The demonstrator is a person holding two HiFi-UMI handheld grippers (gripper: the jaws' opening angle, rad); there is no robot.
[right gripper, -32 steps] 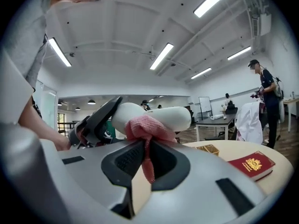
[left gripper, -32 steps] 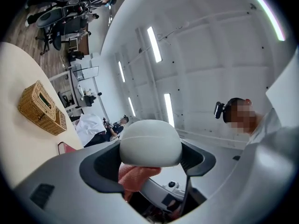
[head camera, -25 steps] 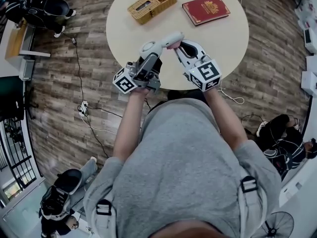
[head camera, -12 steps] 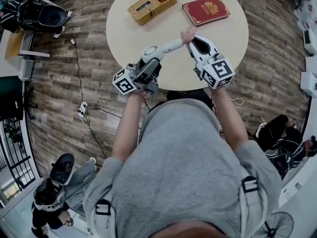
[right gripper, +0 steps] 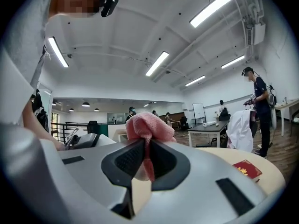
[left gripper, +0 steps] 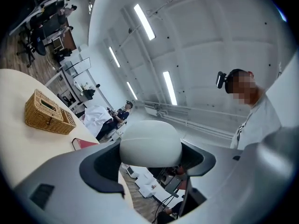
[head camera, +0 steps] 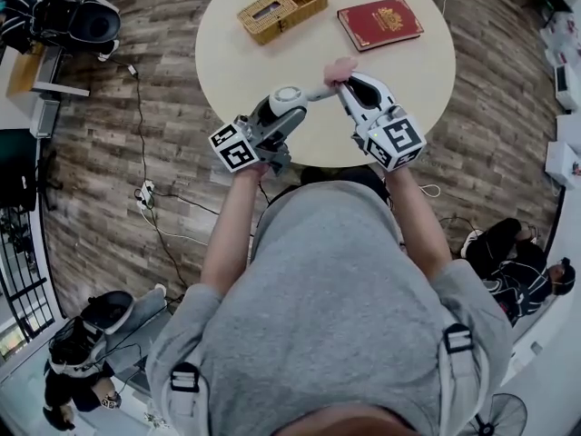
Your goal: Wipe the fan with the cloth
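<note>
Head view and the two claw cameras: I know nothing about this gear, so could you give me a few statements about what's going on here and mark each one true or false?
1. The right claw is shut on a pink cloth. True.
2. The left claw is empty. False: it is shut on the white fan.
3. The red book lies inside the wicker basket. False: it lies flat on the table, beside the basket and apart from it.
4. The wicker basket is divided into two compartments. True.
</note>
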